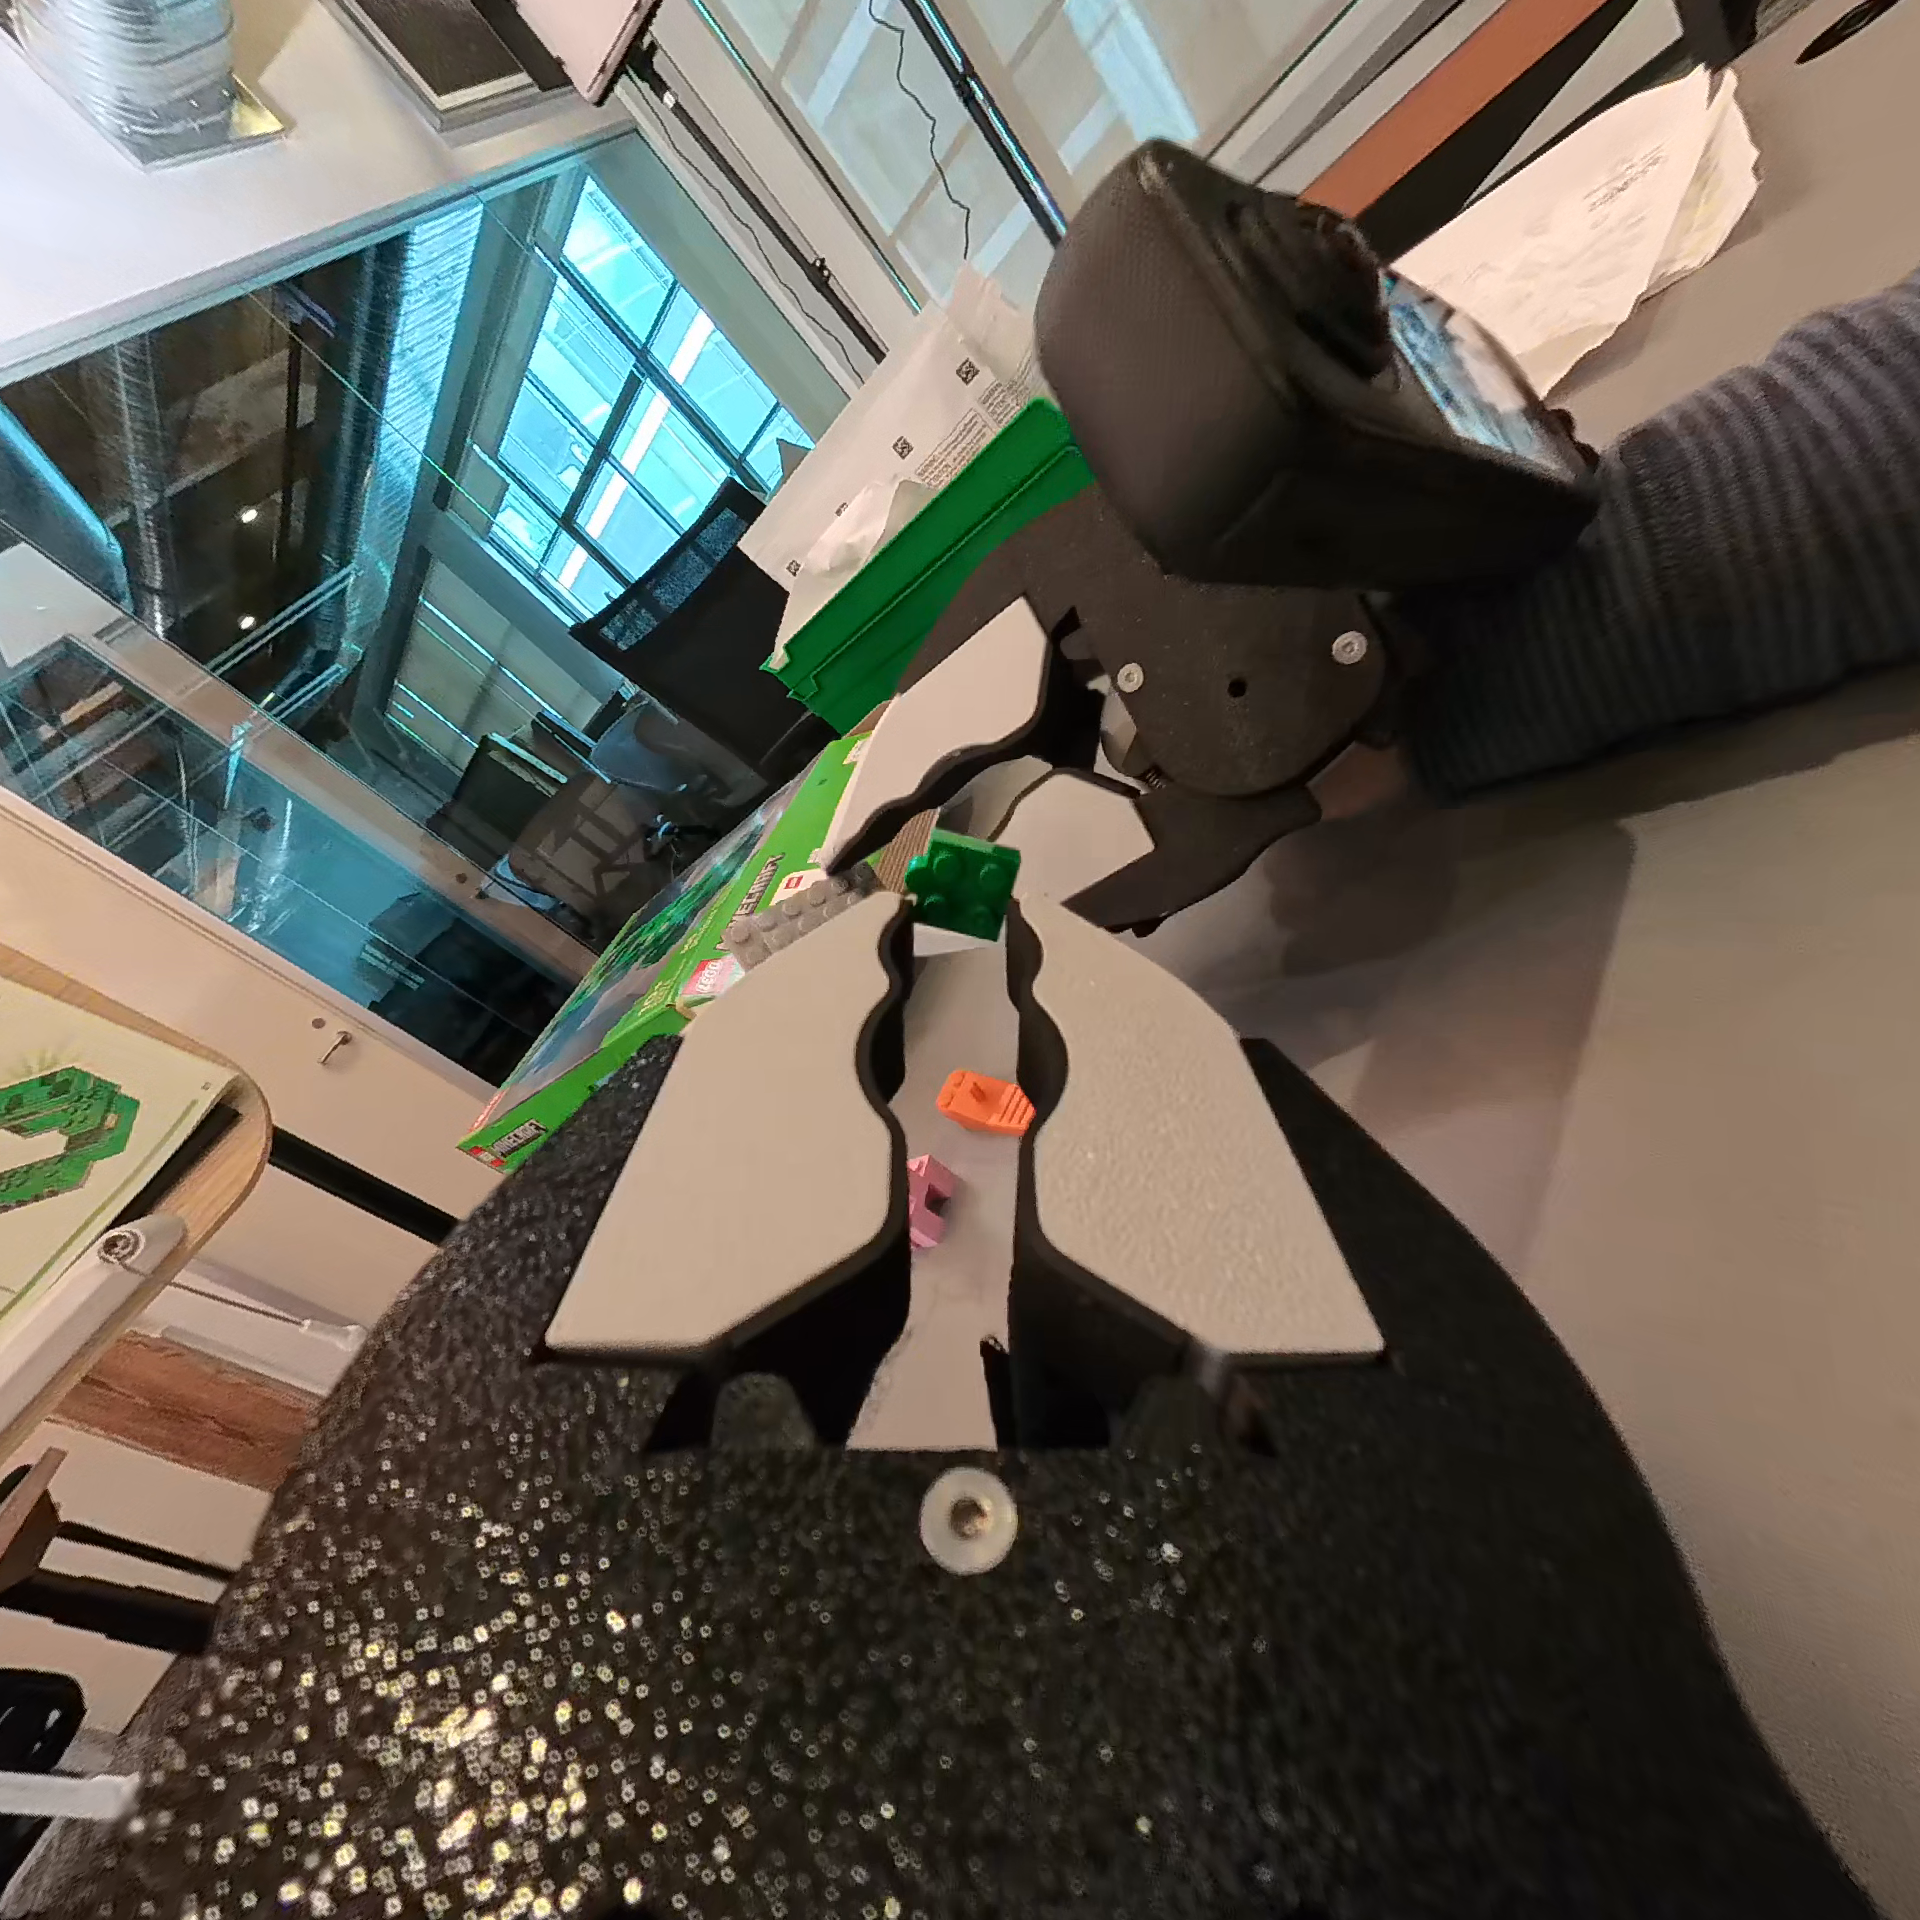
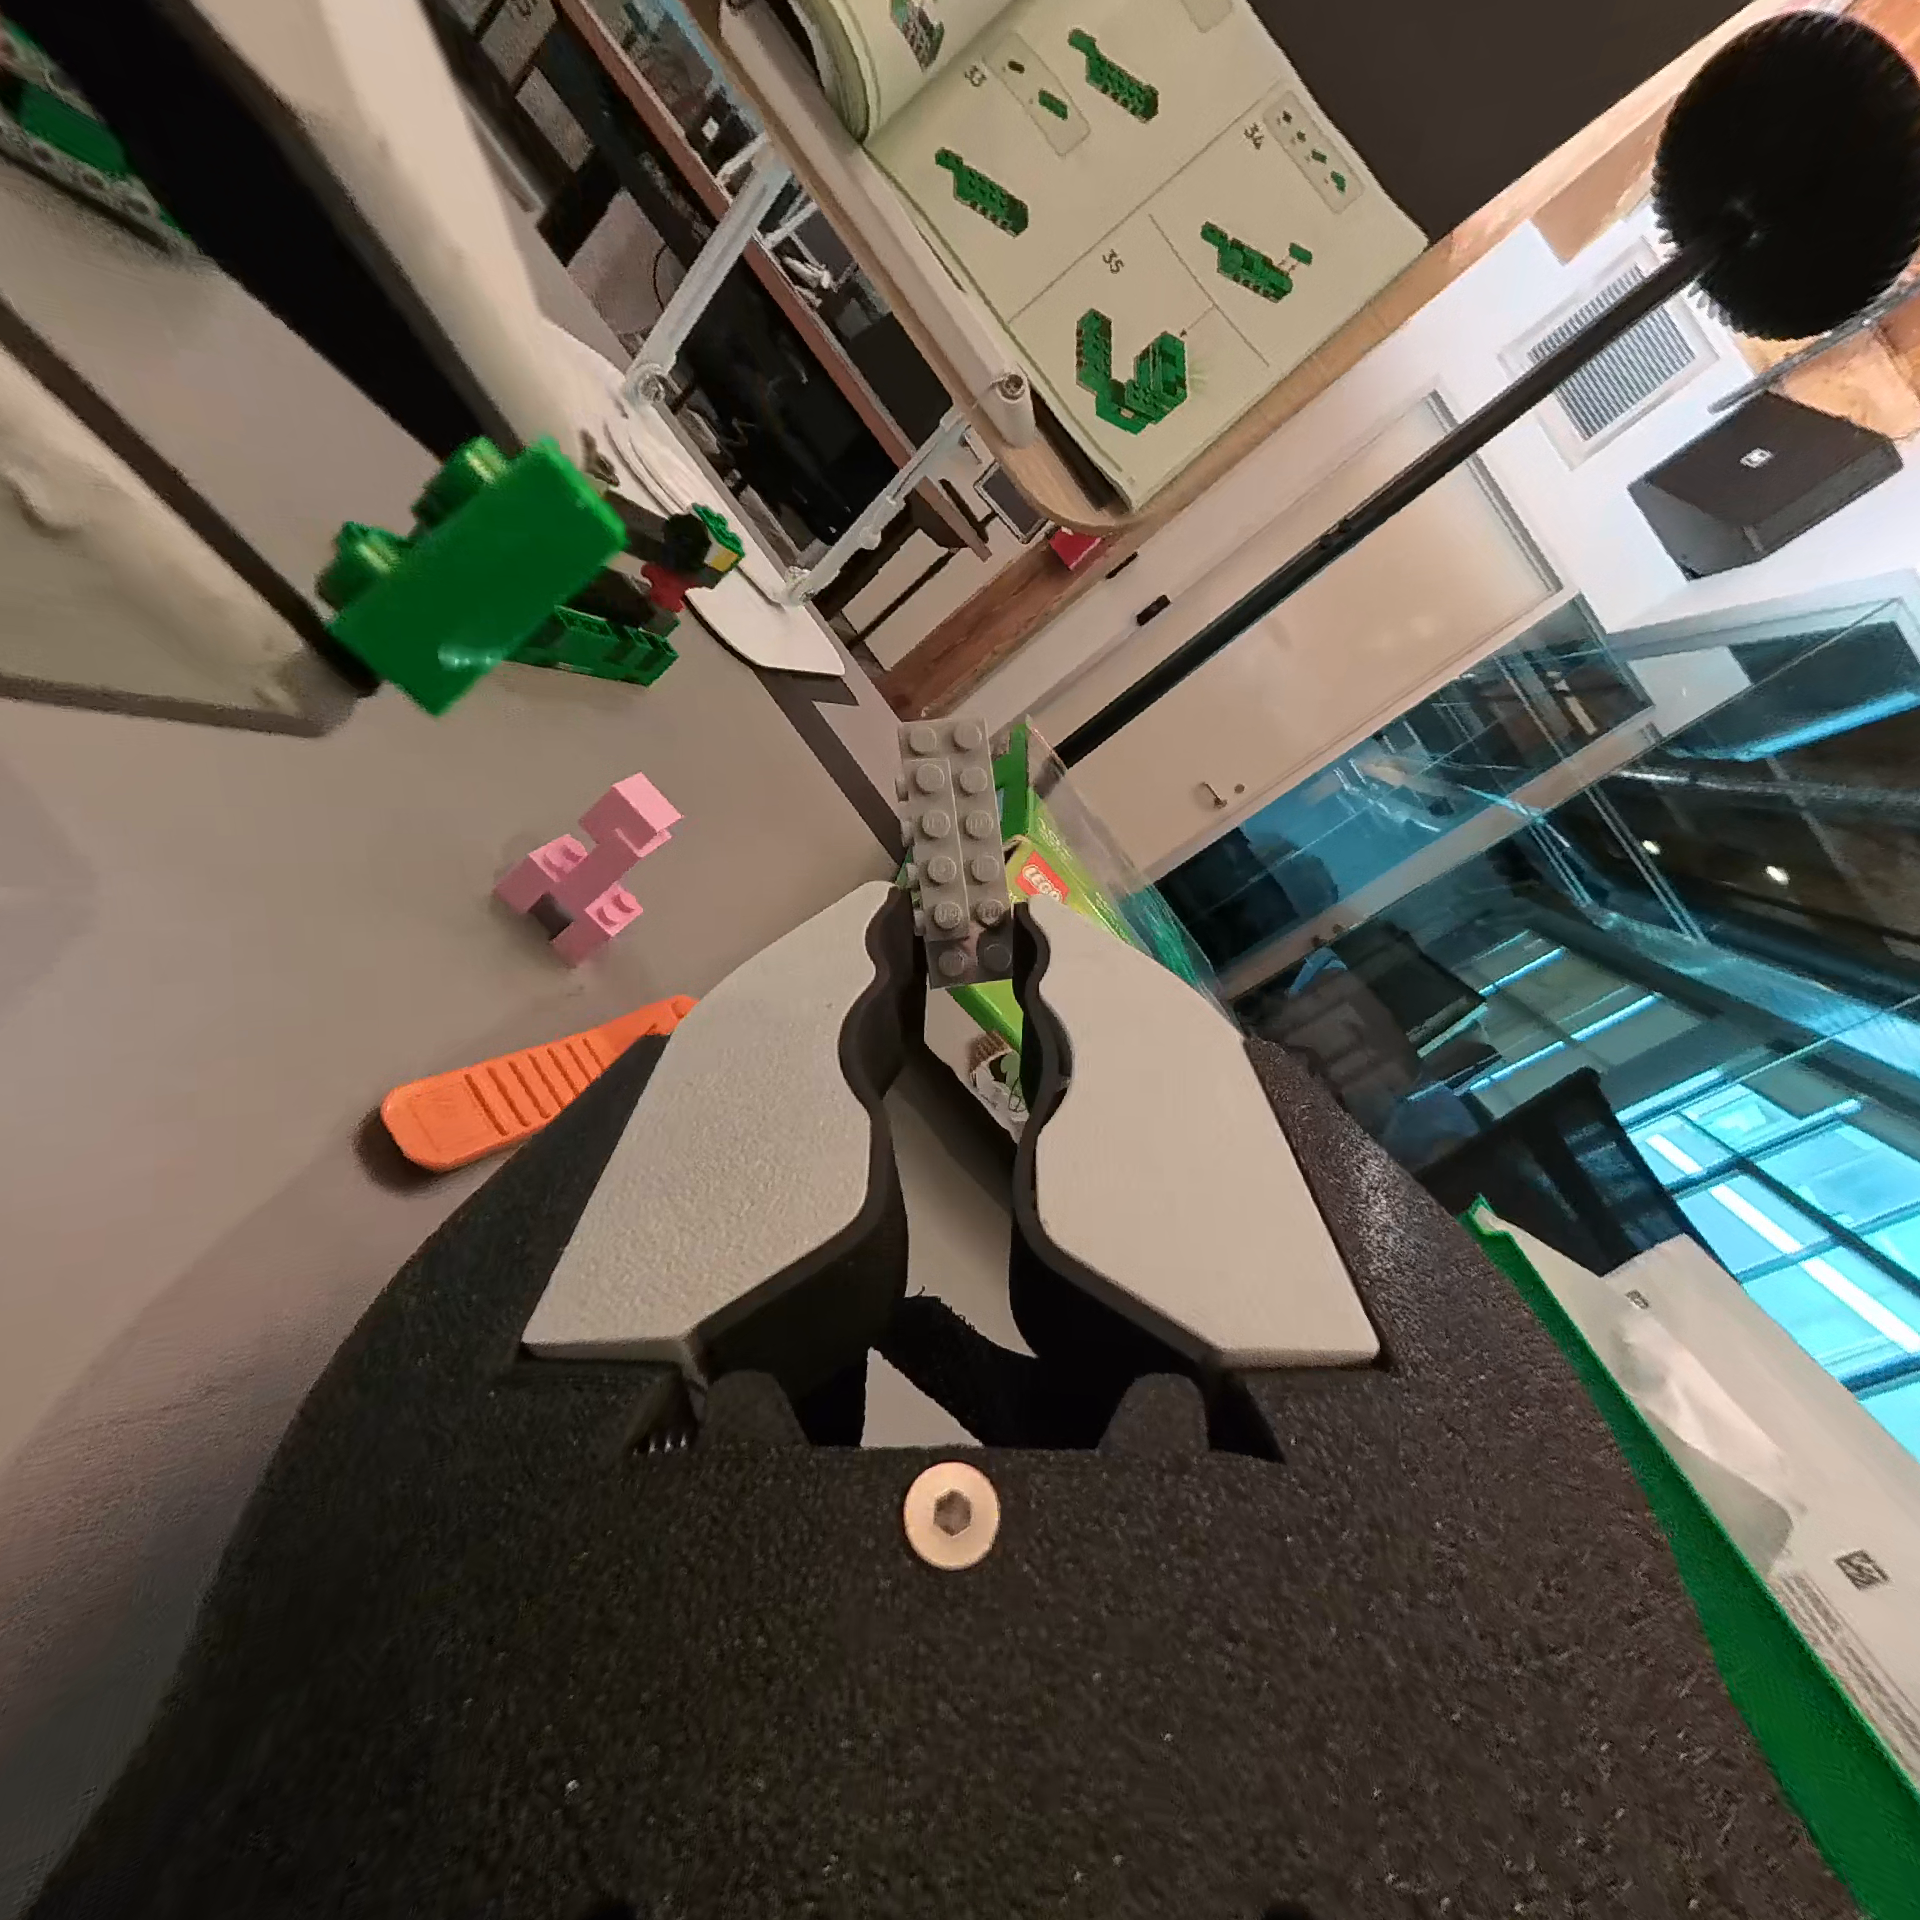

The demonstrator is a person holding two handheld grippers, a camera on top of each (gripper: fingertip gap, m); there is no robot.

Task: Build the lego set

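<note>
Grey plate [image 2: 954, 847], two studs wide, pinched by its near end between the right gripper [image 2: 954, 940] tips, sticking out forward above the table [image 2: 208, 1039]. Left gripper [image 1: 961, 914] tips clamped on a green two-by-two brick [image 1: 964, 881], held just beside the plate's far end [image 1: 800, 914]. On the grey table: pink build [image 2: 587, 868], orange brick separator [image 2: 509, 1086], green set box [image 1: 665, 997]. Open instruction booklet [image 2: 1132, 208] propped on a stand.
</note>
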